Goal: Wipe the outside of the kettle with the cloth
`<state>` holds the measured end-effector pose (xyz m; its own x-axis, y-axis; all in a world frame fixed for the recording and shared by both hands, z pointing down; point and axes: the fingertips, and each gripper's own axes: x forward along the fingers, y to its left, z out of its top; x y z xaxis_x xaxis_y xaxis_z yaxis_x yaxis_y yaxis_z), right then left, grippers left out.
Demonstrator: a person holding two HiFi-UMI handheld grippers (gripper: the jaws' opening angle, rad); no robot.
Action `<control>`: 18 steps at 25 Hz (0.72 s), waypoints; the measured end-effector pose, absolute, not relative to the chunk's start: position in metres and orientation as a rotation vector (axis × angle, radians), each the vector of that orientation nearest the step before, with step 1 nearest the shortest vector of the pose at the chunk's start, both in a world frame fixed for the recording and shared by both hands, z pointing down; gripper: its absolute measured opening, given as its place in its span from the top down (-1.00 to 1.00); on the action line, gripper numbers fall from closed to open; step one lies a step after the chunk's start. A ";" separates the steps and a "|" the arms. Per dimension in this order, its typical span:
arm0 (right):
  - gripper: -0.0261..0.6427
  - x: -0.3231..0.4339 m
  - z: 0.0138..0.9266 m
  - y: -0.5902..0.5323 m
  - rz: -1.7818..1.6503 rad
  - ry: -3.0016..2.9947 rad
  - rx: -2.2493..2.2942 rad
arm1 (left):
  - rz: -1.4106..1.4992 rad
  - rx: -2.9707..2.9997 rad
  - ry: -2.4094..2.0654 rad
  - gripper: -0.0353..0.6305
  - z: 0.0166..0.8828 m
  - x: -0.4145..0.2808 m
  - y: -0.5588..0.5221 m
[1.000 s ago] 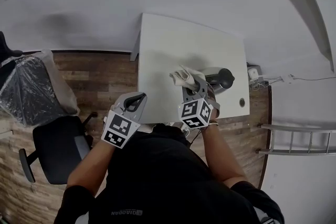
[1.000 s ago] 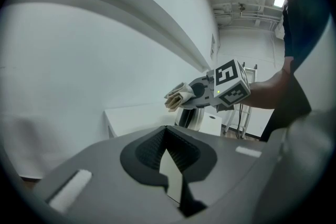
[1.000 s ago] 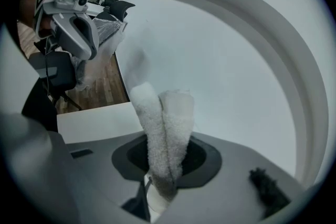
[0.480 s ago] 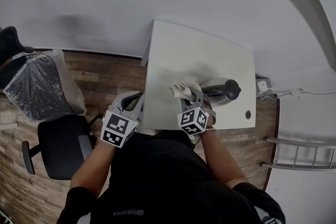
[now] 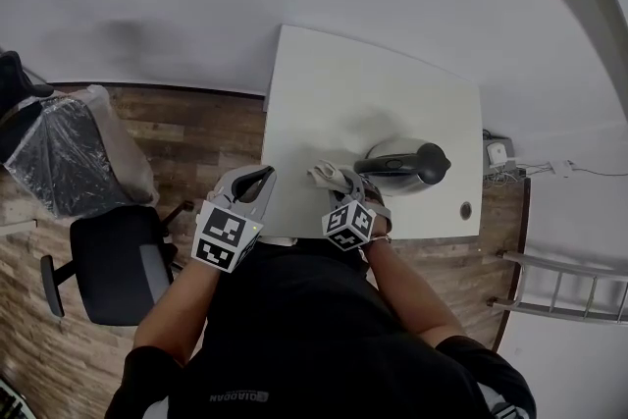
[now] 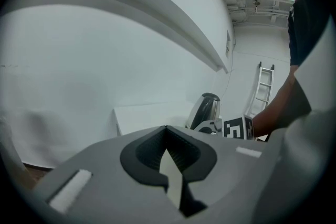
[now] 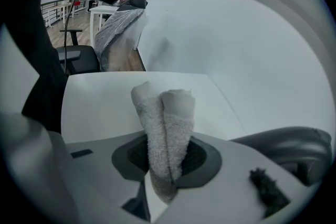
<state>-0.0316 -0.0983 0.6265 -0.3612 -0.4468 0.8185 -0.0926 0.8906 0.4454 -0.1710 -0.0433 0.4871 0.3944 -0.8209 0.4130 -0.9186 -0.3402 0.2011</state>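
A steel kettle [image 5: 397, 174] with a dark handle [image 5: 417, 162] stands on the white table [image 5: 343, 103], towards its right near side. My right gripper [image 5: 339, 186] is shut on a rolled whitish cloth [image 5: 329, 177], just left of the kettle; I cannot tell whether cloth and kettle touch. In the right gripper view the cloth [image 7: 165, 123] sticks up out of the right gripper [image 7: 163, 165], with the kettle [image 7: 286, 147] low at right. My left gripper [image 5: 253, 183] hangs at the table's left near corner, shut on nothing. The left gripper view shows the left gripper [image 6: 167, 134] and the kettle [image 6: 205, 110] beyond.
A black office chair [image 5: 108, 270] and a plastic-wrapped bundle [image 5: 59, 162] stand on the wood floor at left. A ladder [image 5: 559, 285] lies at right, with a socket and cable [image 5: 496, 152] near the table's right edge. A round hole [image 5: 465, 209] marks the table's near right corner.
The right gripper with the cloth has drawn back a little towards the table's near edge, still beside the kettle. The head view has shifted. The left gripper has hardly moved.
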 end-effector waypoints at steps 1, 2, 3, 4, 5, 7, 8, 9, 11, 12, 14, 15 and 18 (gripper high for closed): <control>0.63 -0.027 0.629 -0.100 -0.382 -1.916 0.397 | 0.332 2.256 -1.495 0.87 0.486 -0.168 -0.046; 0.63 -0.021 0.631 -0.102 -0.372 -1.912 0.402 | 0.332 2.252 -1.486 0.87 0.488 -0.164 -0.049; 0.63 -0.015 0.632 -0.103 -0.358 -1.910 0.409 | 0.335 2.249 -1.473 0.87 0.490 -0.160 -0.051; 0.63 -0.008 0.632 -0.105 -0.344 -1.908 0.419 | 0.339 2.249 -1.461 0.87 0.492 -0.155 -0.054; 0.63 -0.002 0.633 -0.106 -0.332 -1.908 0.430 | 0.340 2.251 -1.453 0.87 0.493 -0.150 -0.057; 0.63 0.007 0.632 -0.109 -0.309 -1.917 0.454 | 0.343 2.260 -1.441 0.87 0.490 -0.141 -0.063; 0.63 0.010 0.630 -0.110 -0.294 -1.925 0.467 | 0.347 2.265 -1.432 0.87 0.490 -0.136 -0.065; 0.63 0.012 0.628 -0.111 -0.273 -1.935 0.480 | 0.352 2.271 -1.423 0.87 0.490 -0.132 -0.067; 0.63 0.017 0.625 -0.112 -0.199 -1.961 0.512 | 0.360 2.281 -1.400 0.87 0.490 -0.122 -0.071; 0.63 0.019 0.623 -0.112 -0.138 -1.979 0.538 | 0.362 2.288 -1.386 0.87 0.491 -0.117 -0.073; 0.63 0.025 0.618 -0.114 0.046 -2.028 0.613 | 0.368 2.306 -1.356 0.87 0.491 -0.107 -0.076; 0.63 0.029 0.615 -0.116 0.171 -2.055 0.661 | 0.370 2.316 -1.342 0.87 0.491 -0.104 -0.077; 0.63 0.045 0.607 -0.120 0.600 -2.126 0.816 | 0.377 2.346 -1.308 0.87 0.488 -0.097 -0.081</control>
